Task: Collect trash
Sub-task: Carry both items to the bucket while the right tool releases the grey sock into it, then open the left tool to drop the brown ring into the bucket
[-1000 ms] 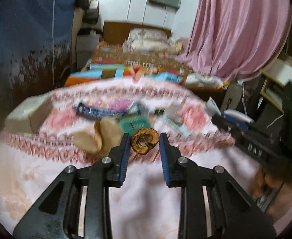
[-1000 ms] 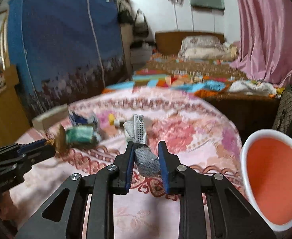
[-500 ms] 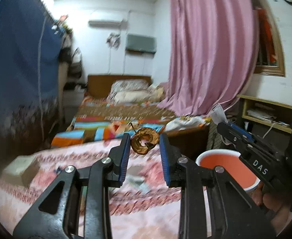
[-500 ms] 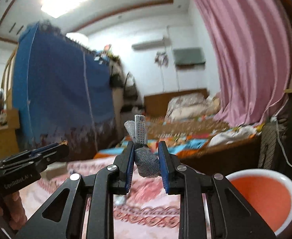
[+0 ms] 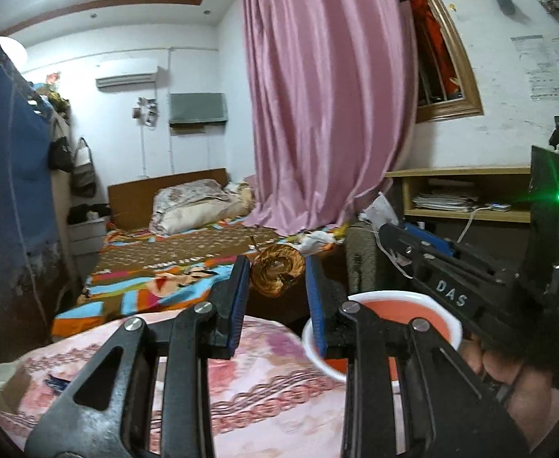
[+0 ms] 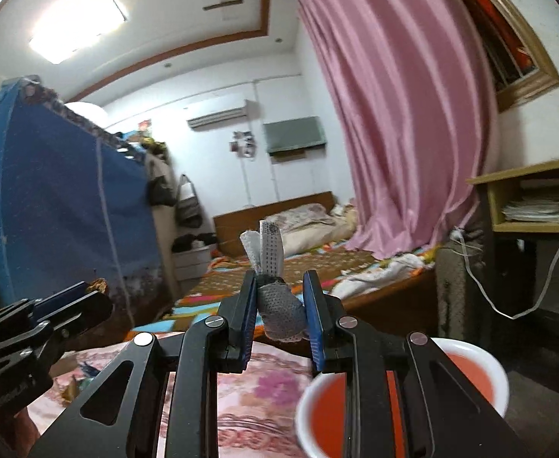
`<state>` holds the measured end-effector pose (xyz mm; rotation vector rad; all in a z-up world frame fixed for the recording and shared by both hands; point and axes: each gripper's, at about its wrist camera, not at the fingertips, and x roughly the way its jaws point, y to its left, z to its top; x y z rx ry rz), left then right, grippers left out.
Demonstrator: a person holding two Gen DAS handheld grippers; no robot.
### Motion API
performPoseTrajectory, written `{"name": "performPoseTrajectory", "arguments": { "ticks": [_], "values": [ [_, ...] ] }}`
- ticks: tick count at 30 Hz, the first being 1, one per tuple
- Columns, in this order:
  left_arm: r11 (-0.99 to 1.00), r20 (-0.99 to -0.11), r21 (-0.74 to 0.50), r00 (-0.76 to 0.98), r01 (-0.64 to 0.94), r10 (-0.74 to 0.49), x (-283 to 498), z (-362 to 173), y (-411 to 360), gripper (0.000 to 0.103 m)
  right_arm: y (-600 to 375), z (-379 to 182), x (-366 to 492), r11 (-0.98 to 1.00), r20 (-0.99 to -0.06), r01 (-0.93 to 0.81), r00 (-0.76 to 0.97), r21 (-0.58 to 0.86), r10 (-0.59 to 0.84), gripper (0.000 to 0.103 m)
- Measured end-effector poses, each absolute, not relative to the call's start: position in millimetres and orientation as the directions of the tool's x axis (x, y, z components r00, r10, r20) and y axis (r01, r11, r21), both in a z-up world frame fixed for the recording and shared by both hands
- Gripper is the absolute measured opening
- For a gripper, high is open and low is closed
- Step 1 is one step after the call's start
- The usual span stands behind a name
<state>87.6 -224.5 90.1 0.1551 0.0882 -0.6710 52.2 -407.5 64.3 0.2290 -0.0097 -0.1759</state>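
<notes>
Peel (image 5: pixel 277 275) pinched by left hand-held gripper (image 5: pixel 277 280), mesh (image 6: pixel 281 313) by right hand-held gripper (image 6: pixel 280 311); a loose pinch could drop either short of the bin (image 6: pixel 499 376).

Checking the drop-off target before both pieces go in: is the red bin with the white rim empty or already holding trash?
Cannot tell fully. The red bin shows only bare red inside, but the right gripper hides part of it.

Bin (image 5: pixel 447 324): right of the near bed (image 5: pixel 264 393), beside its edge.
Far bed (image 5: pixel 188 255): behind both.
Shelf (image 5: pixel 466 194): right, behind bin.
</notes>
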Motion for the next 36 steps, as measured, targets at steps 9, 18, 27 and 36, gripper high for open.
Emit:
{"name": "performPoseTrajectory", "arguments": {
  "ticks": [9,18,27,36],
  "values": [
    [0.702,-0.255,0.053,0.689,0.710,-0.678,101,78,-270,0.014,-450,44,52,0.914,-0.146,0.279,0.958,0.293,-0.246,0.022],
    [0.685,-0.414,-0.100,0.596,0.722,-0.688,128,52,-302,0.014,-475,25,58,0.876,-0.266,0.333,0.931,0.349,-0.248,0.022],
    [0.689,-0.518,-0.255,0.506,0.679,-0.690,150,32,-307,0.033,-480,19,61,0.864,-0.312,0.350,0.919,0.363,-0.241,0.033],
    [0.745,-0.474,-0.260,0.591,0.614,-0.653,151,42,-276,0.043,-467,24,63,0.879,-0.290,0.341,0.924,0.334,-0.249,0.048]
  ]
}}
